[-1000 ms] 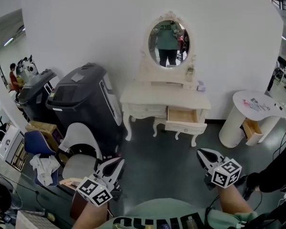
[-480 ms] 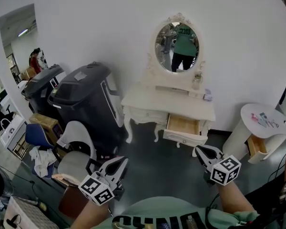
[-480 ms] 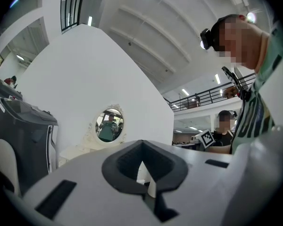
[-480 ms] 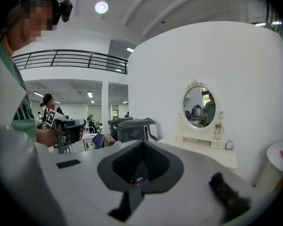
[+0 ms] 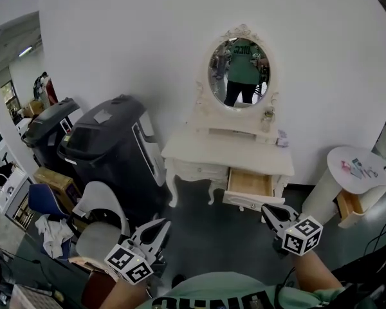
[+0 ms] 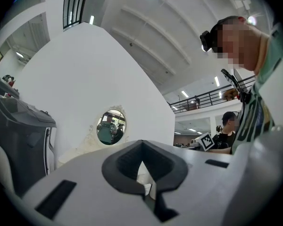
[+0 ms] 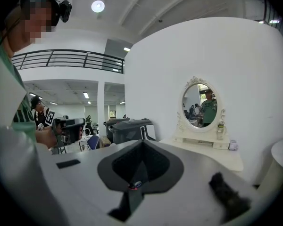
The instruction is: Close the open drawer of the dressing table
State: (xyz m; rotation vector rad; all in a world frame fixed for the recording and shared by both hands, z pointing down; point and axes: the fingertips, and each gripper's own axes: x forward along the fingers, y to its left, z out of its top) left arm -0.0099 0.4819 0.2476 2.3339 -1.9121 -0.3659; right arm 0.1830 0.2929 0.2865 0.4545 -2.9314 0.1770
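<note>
The white dressing table (image 5: 226, 152) with an oval mirror (image 5: 239, 71) stands against the far wall. Its right-hand drawer (image 5: 249, 189) is pulled out, showing a bare wooden inside. My right gripper (image 5: 271, 212) is shut and empty, its tips just short of the drawer's front right corner in the head view. My left gripper (image 5: 156, 229) hangs lower left over the dark floor, well away from the table, its jaws together with nothing in them. In the right gripper view the table top (image 7: 212, 157) lies ahead of the right gripper (image 7: 140, 166). The left gripper (image 6: 142, 173) faces the mirror (image 6: 109, 128).
Two large black bins (image 5: 112, 145) (image 5: 48, 122) stand left of the table. A white chair (image 5: 100, 216) and a blue chair (image 5: 44, 200) sit near my left gripper. A round white side table (image 5: 355, 171) with its own open drawer (image 5: 347, 205) is at right.
I have moved closer to the dressing table, which now looks larger. Both grippers travelled forward with me; the right one now sits close to the open drawer's front.
</note>
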